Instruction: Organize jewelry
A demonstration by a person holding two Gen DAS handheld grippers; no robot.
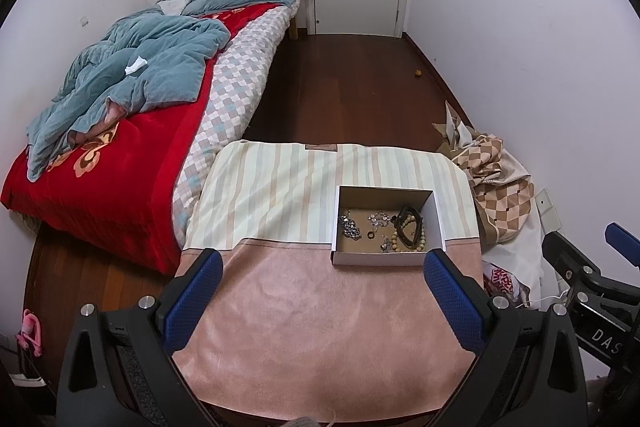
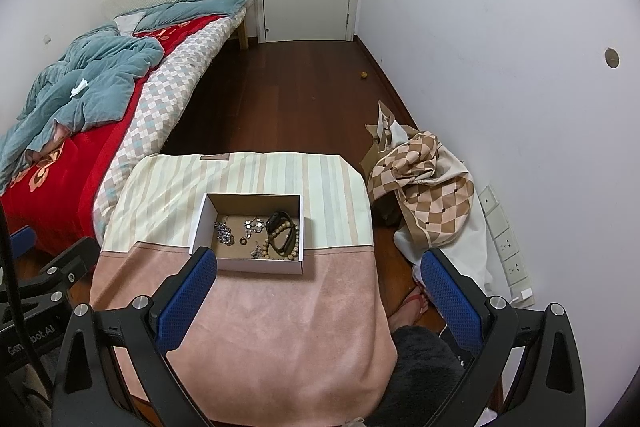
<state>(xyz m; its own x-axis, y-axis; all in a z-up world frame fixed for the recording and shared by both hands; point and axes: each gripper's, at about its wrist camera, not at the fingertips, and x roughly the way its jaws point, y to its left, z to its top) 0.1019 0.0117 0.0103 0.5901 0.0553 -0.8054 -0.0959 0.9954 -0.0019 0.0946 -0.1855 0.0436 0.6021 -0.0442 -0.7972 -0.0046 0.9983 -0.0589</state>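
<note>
- Jewelry: a small mixed lot lay loose on the brown floor of an open shallow cardboard box [image 2: 247, 264], white outside, which stood on the cloth-covered desk [image 2: 260, 327] across the seam where striped cloth met pink.
- Bead bracelet [image 2: 285, 242]: pale wooden beads in a ring at the box's right end, with a black band [image 2: 281, 225] lying over and through it. Judged light and stiff-beaded but free to slide; best pinched across a single run of beads clear of the band.
- Silver chain piece [image 2: 224, 233]: heaped at the left end. Judged limp, apt to snag and trail; take it at the densest clump.
- Small dark ring [image 2: 243, 240]: alone near the middle. Judged tiny and slippery, hardest to pinch off the flat floor.
- Further silver pieces [image 2: 253, 225]: scattered behind and in front of the ring; type too small to tell.
- Left hand-held gripper [image 1: 322, 301]: blue-padded fingers spread wide, empty, held above the pink cloth short of the box.
- Right hand-held gripper [image 2: 320, 301]: likewise spread and empty, its left finger near the box's front left corner.
- Surroundings: bed [image 1: 120, 195] to the left, bundled checked fabric [image 2: 424, 183] on the floor to the right.
</note>
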